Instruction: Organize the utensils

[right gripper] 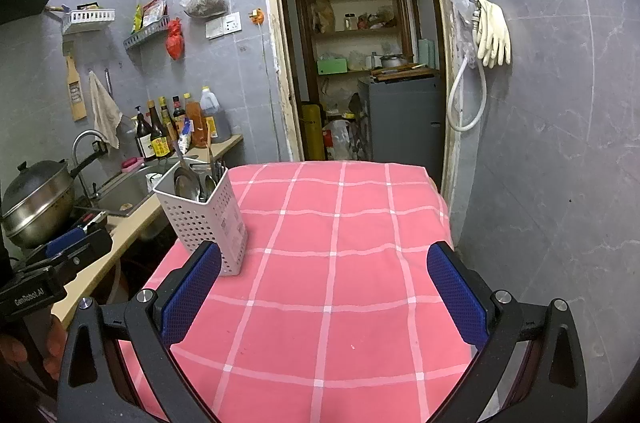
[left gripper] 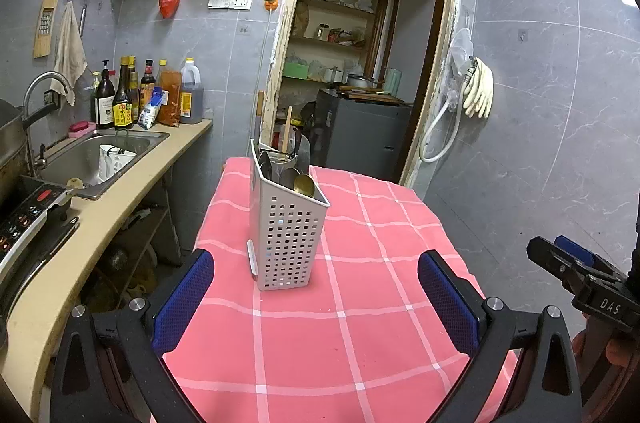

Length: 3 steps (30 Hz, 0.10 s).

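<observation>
Left wrist view: my left claw (left gripper: 316, 297) gapes wide, empty, utensil caddy (left gripper: 286, 223) upright on the pink-checked surface (left gripper: 360, 323) ahead. Right claw (right gripper: 324, 287) spread too, holding nothing.

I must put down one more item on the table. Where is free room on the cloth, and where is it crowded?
Free: the pink checked tablecloth right of the white utensil caddy, out to its far and right edges, and the near part between the right gripper fingers. Crowded: the caddy's left corner, and the counter by the sink.
</observation>
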{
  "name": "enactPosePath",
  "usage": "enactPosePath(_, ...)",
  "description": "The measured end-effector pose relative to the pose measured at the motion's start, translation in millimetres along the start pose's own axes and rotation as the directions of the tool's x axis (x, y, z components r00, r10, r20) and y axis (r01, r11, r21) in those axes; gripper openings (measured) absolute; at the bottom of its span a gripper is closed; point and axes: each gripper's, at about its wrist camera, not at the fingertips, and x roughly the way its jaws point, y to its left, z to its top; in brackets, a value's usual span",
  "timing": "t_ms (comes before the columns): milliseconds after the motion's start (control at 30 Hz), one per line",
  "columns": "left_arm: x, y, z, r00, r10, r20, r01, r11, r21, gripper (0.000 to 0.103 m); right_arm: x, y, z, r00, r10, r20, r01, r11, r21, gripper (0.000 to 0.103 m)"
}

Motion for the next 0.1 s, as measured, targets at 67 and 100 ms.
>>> enactPosePath(67, 0.1, 0.0, -0.1, 1.000, 0.002, -0.004, -0.002, 1.000, 0.000, 0.102, 1.4, -1.0, -1.0, 1.000, -0.001, -0.008, 0.001, 1.000, 0.006, 0.101)
enactPosePath(100, 0.3, -0.8, -0.4, 1.000, 0.005, -0.007, -0.005, 1.000, 0.000, 0.102, 3.3, -3.0, -1.9, 1.000, -0.002, -0.016, 0.002, 1.000, 0.011, 0.101)
